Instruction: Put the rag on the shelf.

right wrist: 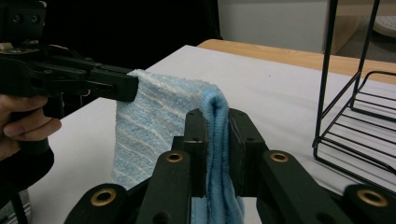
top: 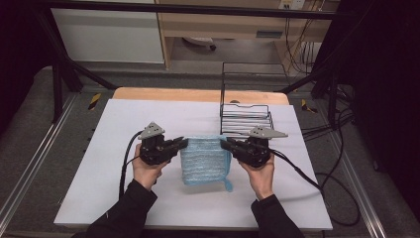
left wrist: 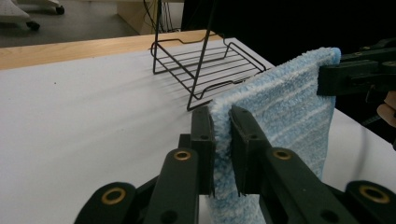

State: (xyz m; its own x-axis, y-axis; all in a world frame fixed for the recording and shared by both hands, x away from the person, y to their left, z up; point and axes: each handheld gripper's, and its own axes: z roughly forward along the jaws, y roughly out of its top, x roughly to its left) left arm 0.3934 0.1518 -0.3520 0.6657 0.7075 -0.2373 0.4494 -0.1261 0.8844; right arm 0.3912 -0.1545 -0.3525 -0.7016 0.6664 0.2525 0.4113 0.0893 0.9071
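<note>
A light blue striped towel hangs stretched between my two grippers above the white table top. My left gripper is shut on the towel's left top corner, its pads pinching the folded edge. On the opposite top corner, my right gripper is shut on the towel, and the cloth droops between its jaws. The towel's lower edge rests on the table. In the left gripper view the right gripper shows farther off, clamped on the far corner. The right gripper view shows the left gripper in the same way.
A black wire rack stands on the table just behind the right gripper, with tall upright bars. Black cables trail from both grippers. The table's wooden back edge lies beyond the white sheet.
</note>
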